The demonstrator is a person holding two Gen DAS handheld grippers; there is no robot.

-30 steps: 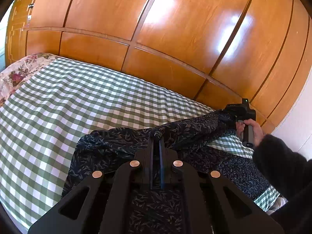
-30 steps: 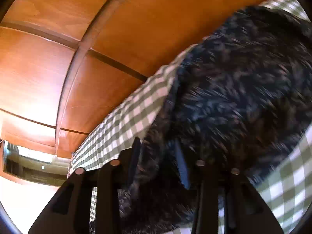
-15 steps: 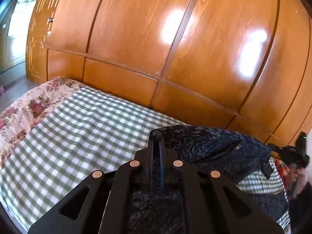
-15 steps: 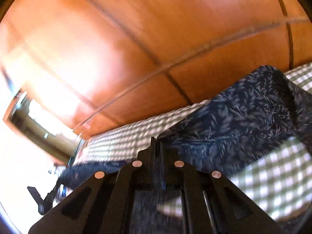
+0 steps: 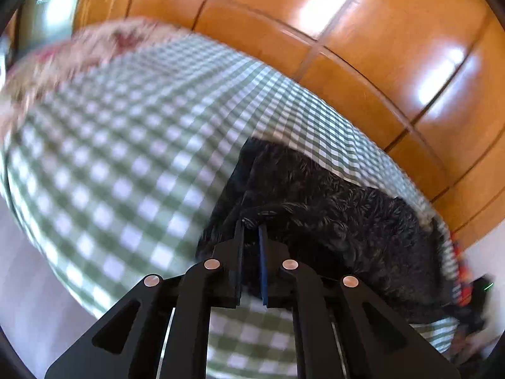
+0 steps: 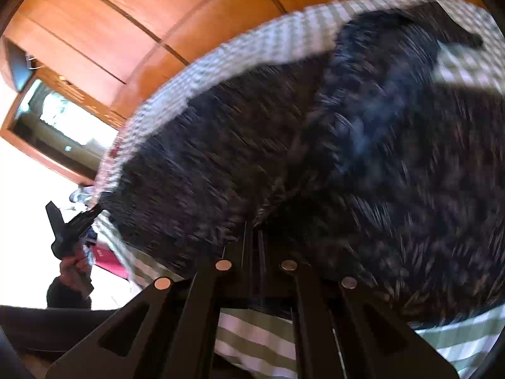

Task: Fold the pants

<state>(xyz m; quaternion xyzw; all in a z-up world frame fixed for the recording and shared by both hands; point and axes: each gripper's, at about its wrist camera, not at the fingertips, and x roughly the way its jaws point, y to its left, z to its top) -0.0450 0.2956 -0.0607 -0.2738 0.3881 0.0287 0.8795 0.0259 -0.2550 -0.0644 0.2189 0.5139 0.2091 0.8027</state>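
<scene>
The dark navy leaf-print pants (image 5: 341,211) lie on the green-and-white checked bed cover (image 5: 126,158). My left gripper (image 5: 251,227) is shut on an edge of the pants near the bed's front side. In the right wrist view the pants (image 6: 347,145) fill most of the frame, blurred by motion. My right gripper (image 6: 254,225) is shut on a fold of the pants. The left gripper also shows in the right wrist view (image 6: 63,230) at the far left, held by a hand.
A glossy wooden panelled wall (image 5: 363,41) runs behind the bed. A floral pillow (image 5: 94,44) lies at the bed's far left end. A window or mirror (image 6: 56,126) is at left in the right wrist view. Red cloth (image 6: 109,259) lies beside the bed.
Both grippers have swung down toward the bed with the pants, which now lie lower and spread on the cover. Both views are blurred by fast motion.
</scene>
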